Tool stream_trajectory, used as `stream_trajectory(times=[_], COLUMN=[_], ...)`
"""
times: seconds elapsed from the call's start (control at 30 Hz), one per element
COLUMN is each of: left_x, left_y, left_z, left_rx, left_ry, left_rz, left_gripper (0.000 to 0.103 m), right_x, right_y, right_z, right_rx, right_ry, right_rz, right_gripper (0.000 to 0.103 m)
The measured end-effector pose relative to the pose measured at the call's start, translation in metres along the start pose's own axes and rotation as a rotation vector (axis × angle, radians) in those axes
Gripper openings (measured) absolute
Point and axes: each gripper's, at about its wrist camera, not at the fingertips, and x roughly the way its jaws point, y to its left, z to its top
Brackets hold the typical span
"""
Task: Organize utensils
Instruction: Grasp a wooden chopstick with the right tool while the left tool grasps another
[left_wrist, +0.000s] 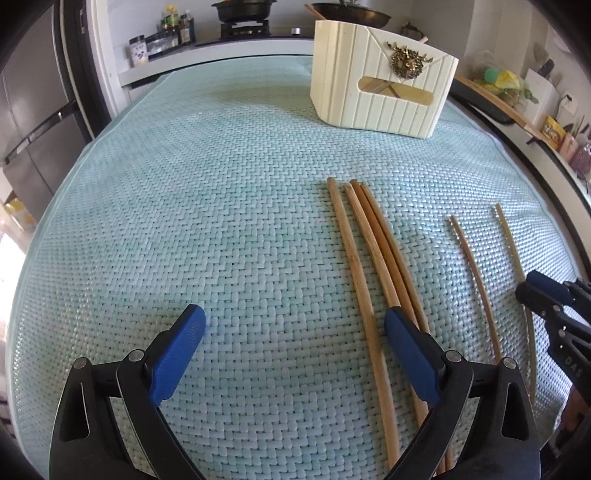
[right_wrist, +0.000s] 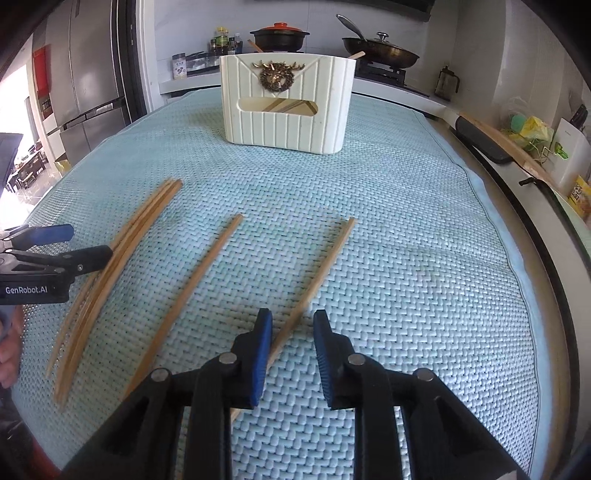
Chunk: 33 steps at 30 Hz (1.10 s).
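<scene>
Several wooden chopsticks lie on a light blue woven mat (left_wrist: 221, 206). A bundle of three (left_wrist: 369, 258) lies together; it also shows in the right wrist view (right_wrist: 122, 251). Two single chopsticks lie apart to the right (right_wrist: 207, 269) (right_wrist: 321, 266). A cream ribbed utensil holder (left_wrist: 380, 85) (right_wrist: 288, 103) with a brass deer emblem stands at the far side, holding a few chopsticks. My left gripper (left_wrist: 295, 325) is open, its right finger over the bundle. My right gripper (right_wrist: 291, 332) is open, low over the rightmost chopstick, which runs between its jaws.
A stove with a black pot (right_wrist: 280, 35) and a wok (right_wrist: 380, 50) stands behind the mat. Seasoning bottles (right_wrist: 221, 44) and a fridge (right_wrist: 85, 74) are at the left. Clutter lines the counter at right (right_wrist: 532, 136).
</scene>
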Motion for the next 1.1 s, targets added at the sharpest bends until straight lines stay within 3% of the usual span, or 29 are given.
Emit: stream_trajectory(times=[0.33, 0.7, 0.9, 1.1], left_x=[0.0, 0.024, 0.037, 0.043], left_y=[0.009, 0.011, 0.012, -0.007], left_z=[0.0, 0.043, 0.069, 0.079], left_rx=[0.026, 0.082, 0.06, 0.123], left_ry=[0.012, 0.078, 0.109, 0.134], left_rz=[0.025, -0.046, -0.073, -0.076], left_gripper=[0.097, 0.095, 0.084, 0.057], right_x=[-0.008, 0.026, 0.047, 0.062], right_y=[-0.04, -0.069, -0.074, -0.08], right_z=[-0.012, 0.031, 0.059, 0.079], right_rx=[0.071, 0.102, 0.098, 0.125], right_ry=[0.011, 0.082, 0.108, 0.135], right_rz=[-0.009, 0.068, 0.07, 0.079], right_gripper=[0.024, 0.025, 0.025, 0.025])
